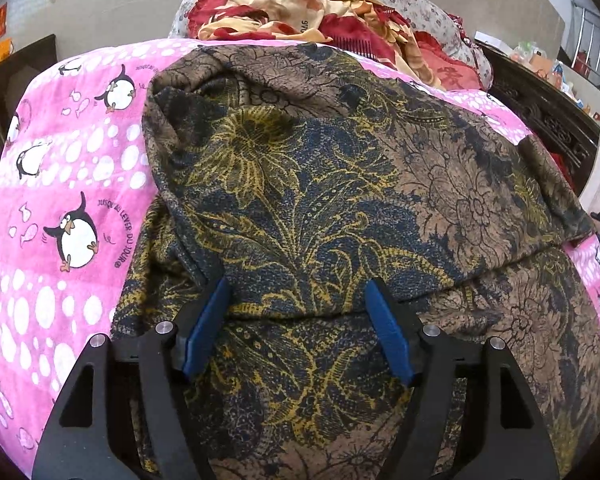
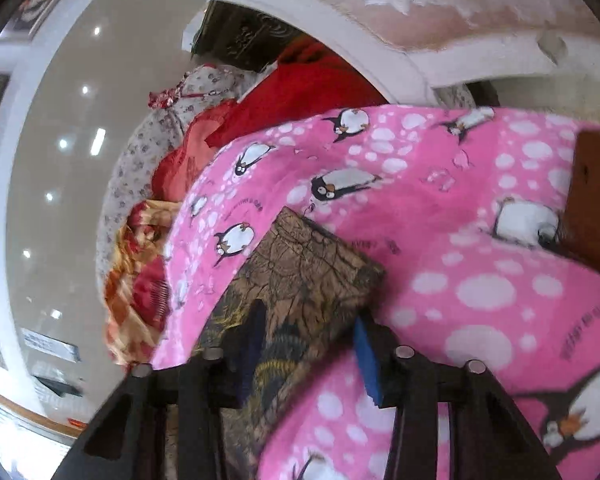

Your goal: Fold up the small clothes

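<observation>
A brown garment with dark blue and yellow floral print (image 1: 320, 208) lies partly folded on a pink penguin blanket (image 1: 72, 168). My left gripper (image 1: 298, 300) is open just above the garment's near fold, its blue pads (image 1: 208, 328) apart with nothing between them. In the right wrist view a corner of the same garment (image 2: 300, 272) lies on the blanket (image 2: 460, 240). My right gripper (image 2: 308, 336) is open over that corner; the cloth passes between the pads (image 2: 370, 364) but is not clamped.
A heap of red and cream floral bedding (image 1: 320, 8) and a grey flowered pillow (image 1: 416, 4) sit behind the blanket. Dark carved wooden furniture (image 1: 540, 108) stands at the right. A brown board (image 2: 592, 200) sits at the right edge of the right wrist view.
</observation>
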`<state>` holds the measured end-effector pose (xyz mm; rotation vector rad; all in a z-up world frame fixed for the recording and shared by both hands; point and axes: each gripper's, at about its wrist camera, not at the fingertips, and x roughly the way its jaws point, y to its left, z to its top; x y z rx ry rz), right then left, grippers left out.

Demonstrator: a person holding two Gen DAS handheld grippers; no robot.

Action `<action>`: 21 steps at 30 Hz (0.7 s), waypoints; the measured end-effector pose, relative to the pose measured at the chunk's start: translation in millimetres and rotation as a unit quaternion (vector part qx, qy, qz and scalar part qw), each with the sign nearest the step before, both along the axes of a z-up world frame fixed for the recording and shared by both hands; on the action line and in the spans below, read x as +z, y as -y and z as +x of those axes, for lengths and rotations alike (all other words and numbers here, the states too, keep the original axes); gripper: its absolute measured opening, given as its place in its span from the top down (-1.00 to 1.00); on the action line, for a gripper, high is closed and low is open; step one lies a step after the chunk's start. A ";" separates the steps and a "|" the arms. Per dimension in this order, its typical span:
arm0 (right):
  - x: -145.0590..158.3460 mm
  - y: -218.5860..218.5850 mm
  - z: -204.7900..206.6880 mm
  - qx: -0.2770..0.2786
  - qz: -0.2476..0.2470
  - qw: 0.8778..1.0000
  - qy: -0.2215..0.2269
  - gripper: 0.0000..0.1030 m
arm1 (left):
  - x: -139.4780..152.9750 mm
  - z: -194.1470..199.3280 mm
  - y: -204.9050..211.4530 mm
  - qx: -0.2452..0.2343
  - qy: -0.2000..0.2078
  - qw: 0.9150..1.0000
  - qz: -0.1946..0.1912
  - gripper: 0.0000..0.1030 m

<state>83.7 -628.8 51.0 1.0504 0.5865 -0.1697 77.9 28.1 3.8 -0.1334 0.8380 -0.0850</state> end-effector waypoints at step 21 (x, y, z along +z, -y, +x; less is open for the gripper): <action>214.3 -138.1 -30.4 0.103 -0.260 0.946 0.165 0.91 | 17.5 -30.3 -9.8 0.032 0.036 0.999 -0.016 -0.37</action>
